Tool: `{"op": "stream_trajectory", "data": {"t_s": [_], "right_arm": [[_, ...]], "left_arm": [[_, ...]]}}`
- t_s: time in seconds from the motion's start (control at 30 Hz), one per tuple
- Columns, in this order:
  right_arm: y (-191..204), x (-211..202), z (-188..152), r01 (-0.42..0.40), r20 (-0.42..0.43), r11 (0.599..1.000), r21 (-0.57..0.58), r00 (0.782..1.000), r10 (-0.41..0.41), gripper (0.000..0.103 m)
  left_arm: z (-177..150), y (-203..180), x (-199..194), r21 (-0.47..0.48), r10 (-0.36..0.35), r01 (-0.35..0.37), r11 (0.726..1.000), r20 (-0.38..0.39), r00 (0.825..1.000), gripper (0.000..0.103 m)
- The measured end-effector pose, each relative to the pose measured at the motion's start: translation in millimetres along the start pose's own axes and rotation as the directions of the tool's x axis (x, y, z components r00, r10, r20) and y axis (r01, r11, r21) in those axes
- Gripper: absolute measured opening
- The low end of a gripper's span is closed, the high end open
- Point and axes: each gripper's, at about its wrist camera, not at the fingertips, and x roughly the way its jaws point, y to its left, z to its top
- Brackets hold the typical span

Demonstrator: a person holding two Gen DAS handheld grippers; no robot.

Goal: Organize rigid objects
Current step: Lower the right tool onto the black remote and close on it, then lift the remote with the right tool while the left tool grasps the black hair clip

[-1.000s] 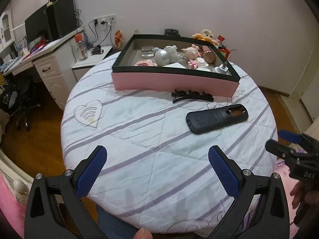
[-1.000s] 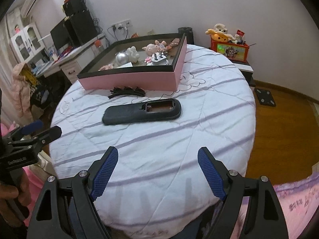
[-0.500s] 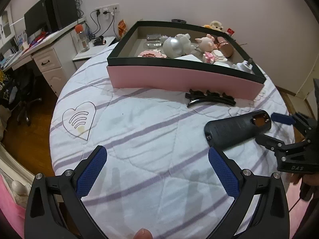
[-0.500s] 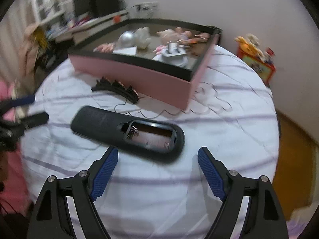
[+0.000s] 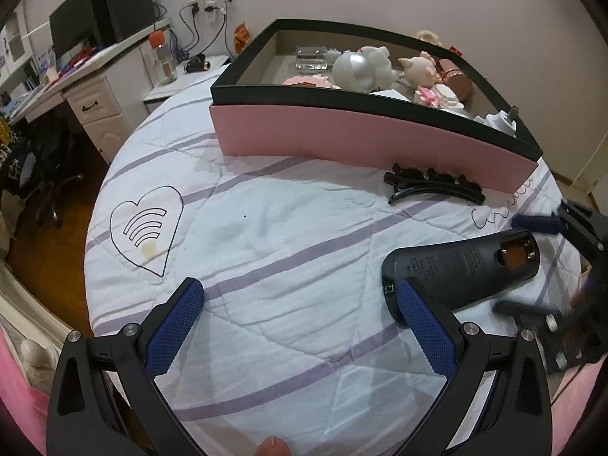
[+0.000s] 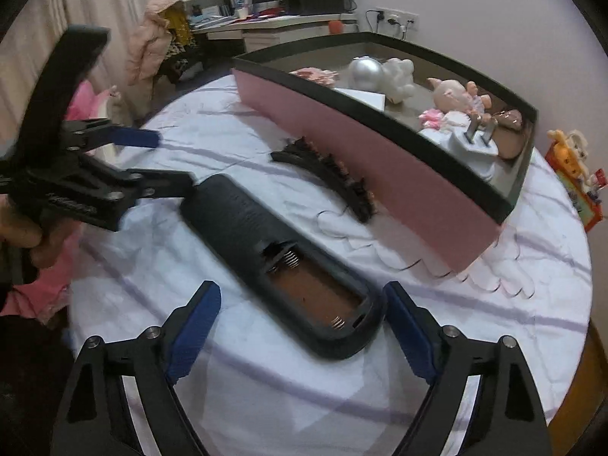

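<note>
While both grippers' (image 5: 300, 323) (image 6: 300, 326) jaws gape, the matte curved remote (image 6: 281, 262) lies on quilted cloth (image 5: 266, 235)

A home bedroom; quilted bed (image 5: 266, 228), desk (image 5: 95, 87), monitor (image 5: 72, 34).

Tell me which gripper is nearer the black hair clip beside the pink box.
Right, narrowly. The right gripper straddles the remote's open battery end, which lies toward the hair clip. The left gripper sits at the remote's far end, farther from the clip.
</note>
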Motion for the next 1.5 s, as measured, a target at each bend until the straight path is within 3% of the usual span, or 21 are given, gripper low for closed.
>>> {"op": "stream_trajectory", "data": {"t_s": [0.2, 0.27, 0.33, 0.4, 0.73, 0.87, 0.97, 1.07, 1.1, 1.27, 1.5], "right_arm": [[9.3, 13.0, 11.1, 0.0, -0.007, 0.999, -0.035, 1.0, -0.001, 0.087], [12.0, 13.4, 15.1, -0.004, -0.012, 0.999, -0.04, 1.0, 0.003, 0.081], [15.2, 10.1, 16.7, -0.037, -0.012, 0.998, -0.046, 0.999, 0.037, 0.066], [25.0, 7.4, 16.7, -0.065, -0.026, 0.995, -0.08, 0.998, 0.063, 0.061], [24.3, 21.0, 30.0, -0.061, -0.024, 0.992, -0.108, 0.998, 0.058, 0.064], [40.2, 15.1, 28.4, -0.095, -0.034, 0.987, -0.131, 0.995, 0.091, 0.056], [46.5, 11.0, 30.3, -0.082, -0.023, 0.985, -0.154, 0.997, 0.079, 0.055], [38.8, 15.1, 36.1, -0.093, -0.021, 0.987, -0.134, 0.996, 0.091, 0.06], [38.3, 19.3, 38.5, -0.09, -0.027, 0.986, -0.137, 0.996, 0.087, 0.067], [49.2, 36.5, 52.8, -0.107, -0.022, 0.983, -0.151, 0.994, 0.105, 0.067], [65.1, 34.0, 50.1, -0.044, 0.002, 0.992, -0.121, 0.999, 0.045, 0.048]], "left_arm": [[-3.4, -0.5, -4.0, 0.013, 0.013, -0.013, 1.0, 0.011, 1.0, 0.103], [-6.1, -0.5, -5.9, 0.015, 0.005, -0.005, 1.0, 0.012, 1.0, 0.103], [-9.7, -1.2, -8.5, 0.025, 0.001, -0.002, 1.0, 0.016, 1.0, 0.103], [-13.6, -2.3, -11.1, 0.037, 0.01, -0.011, 0.999, 0.023, 1.0, 0.103], [-21.5, -2.4, -18.8, 0.046, 0.006, -0.008, 0.999, 0.039, 0.999, 0.103], [-23.9, -2.0, -20.1, 0.054, 0.012, -0.014, 0.998, 0.041, 0.999, 0.103], [-25.5, 1.0, -20.5, 0.051, 0.015, -0.017, 0.999, 0.041, 0.999, 0.103], [-26.6, 4.4, -21.9, 0.046, 0.015, -0.017, 0.999, 0.044, 0.999, 0.103], [-26.8, 5.2, -22.1, 0.046, 0.016, -0.018, 0.999, 0.045, 0.999, 0.103], [-27.2, 10.0, -23.6, 0.041, 0.023, -0.025, 0.999, 0.047, 0.999, 0.103], [-24.9, 17.2, -27.7, 0.036, 0.031, -0.033, 0.999, 0.058, 0.998, 0.103]]}}
